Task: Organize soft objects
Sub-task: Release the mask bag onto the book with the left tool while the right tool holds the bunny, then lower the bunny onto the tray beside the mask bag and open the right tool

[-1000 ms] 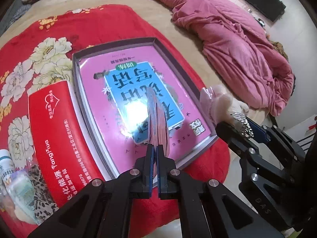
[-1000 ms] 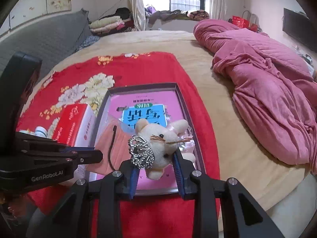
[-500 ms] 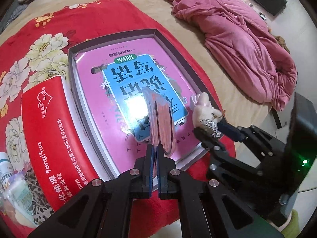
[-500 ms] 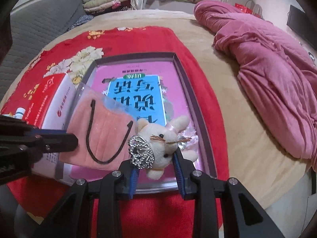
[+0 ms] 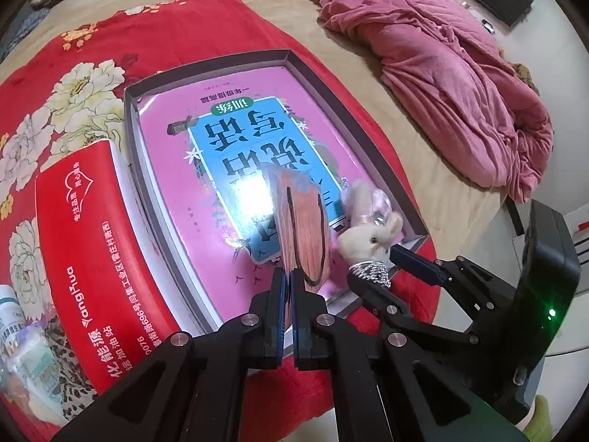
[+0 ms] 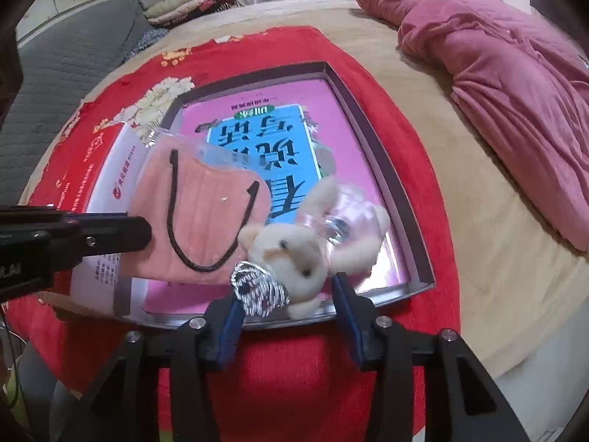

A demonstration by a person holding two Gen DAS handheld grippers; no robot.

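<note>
Two soft things are over the shallow grey tray (image 5: 316,77), which lies on a red floral blanket (image 5: 176,29) spread over a tan bed. A glossy pink book with a blue panel (image 5: 235,140) fills the tray's flat floor and throws back a white glare.

One is a peach-pink face mask (image 6: 206,217) in a clear crinkly sleeve, pleated, with thin black ear loops curving across it. The left gripper (image 5: 288,280) has its blue pads pressed together on the mask's lower edge, and the mask stands up on edge above the book.

The other is a small cream plush rabbit (image 6: 294,246), fuzzy, with long ears, a dark bead eye and pale pink satin at its body; a glittering silver crown charm (image 6: 259,287) hangs by its head. It lies tilted at the tray's near right corner. The right gripper (image 6: 287,305) has just been spreading its jaws, and the rabbit sits between them with a gap showing at the right pad, so it looks released, blurred a little.

Left of the tray stands a red printed carton (image 5: 84,258), smooth card with white side panels. A crumpled pink quilt (image 5: 441,55) lies heaped on the far right of the bed
</note>
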